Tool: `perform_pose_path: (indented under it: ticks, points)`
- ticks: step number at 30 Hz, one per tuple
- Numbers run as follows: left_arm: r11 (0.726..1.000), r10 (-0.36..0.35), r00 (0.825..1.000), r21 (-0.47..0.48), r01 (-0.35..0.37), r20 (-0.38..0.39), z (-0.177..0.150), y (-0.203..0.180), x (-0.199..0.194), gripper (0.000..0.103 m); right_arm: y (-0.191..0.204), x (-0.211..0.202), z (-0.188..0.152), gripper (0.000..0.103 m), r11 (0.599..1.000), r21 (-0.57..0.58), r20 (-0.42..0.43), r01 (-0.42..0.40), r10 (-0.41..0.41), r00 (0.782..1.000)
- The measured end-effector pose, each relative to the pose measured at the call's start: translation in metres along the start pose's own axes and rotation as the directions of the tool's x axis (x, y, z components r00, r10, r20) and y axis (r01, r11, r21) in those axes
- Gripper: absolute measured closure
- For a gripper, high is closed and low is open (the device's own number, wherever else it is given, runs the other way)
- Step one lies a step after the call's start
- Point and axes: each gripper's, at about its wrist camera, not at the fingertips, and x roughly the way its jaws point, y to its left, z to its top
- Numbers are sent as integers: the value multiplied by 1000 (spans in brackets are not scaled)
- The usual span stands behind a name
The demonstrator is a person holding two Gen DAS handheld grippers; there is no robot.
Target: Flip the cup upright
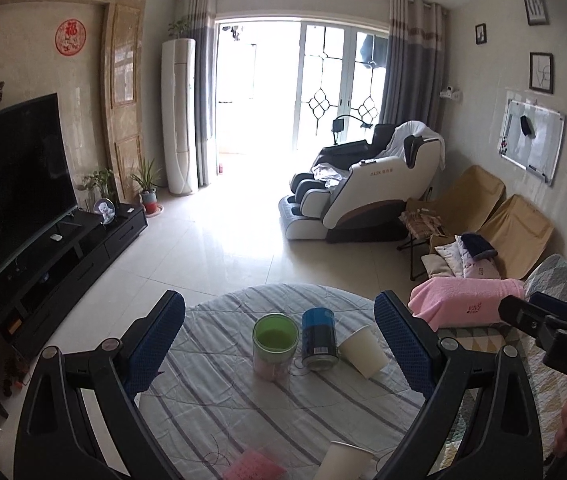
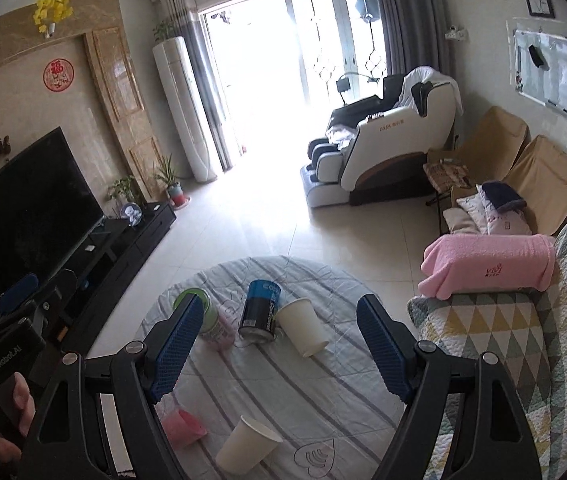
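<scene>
Two white paper cups sit on the round tabletop [image 2: 323,392] under its striped cloth. The far white paper cup [image 2: 303,330] lies tipped, its mouth toward the dark blue tin can [image 2: 261,312] and just beside it. The near white paper cup [image 2: 245,446] leans too, mouth up and away, close to a pink plastic piece [image 2: 183,426]. Both the right gripper [image 2: 279,354] and the left gripper [image 1: 281,344] hang released, jaws spread wide and holding nothing, above the cloth. Which cup is meant cannot be told; the far one looks the more fallen. To right it well, I judge the right gripper should approach from the open side away from the tin, pinch the wall gently near mid-height so the paper does not crush, then rotate the base down and let go only once it stands flat. The green-lidded clear jar [image 1: 276,346] stands clear of that path.
</scene>
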Motion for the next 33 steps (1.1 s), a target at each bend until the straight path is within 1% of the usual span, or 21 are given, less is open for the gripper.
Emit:
perform_pose_path:
  ticks: [4,7,9,12,17,24,29,33]
  points:
    - [1000,-11,1000,6,11,23,-1,-2,1,6,2,-7,-4,23,1000,-9,72,-26,26,997]
    - [1000,-6,999,11,6,50,0,-2,-3,6,6,-7,-6,23,999,-29,88,-21,23,996]
    - [1000,-4,998,16,3,66,1,-2,-6,4,8,-6,-5,23,999,-36,94,-34,37,995]
    - [1000,-5,997,21,3,83,3,-2,-8,2,11,-4,-3,23,998,-51,96,-22,27,995]
    - [1000,3,996,28,-5,90,5,-2,-8,2,12,-4,-1,23,998,-61,106,-11,18,994]
    - [1000,-4,996,29,2,86,6,-2,-7,1,13,-3,-3,23,998,-61,91,-2,7,996]
    - [999,-10,996,33,7,91,6,-3,-10,1,13,-1,-6,23,999,-54,64,3,0,998]
    - [999,-10,996,33,7,92,6,-3,-10,0,13,-2,-8,23,999,-52,63,7,-4,998]
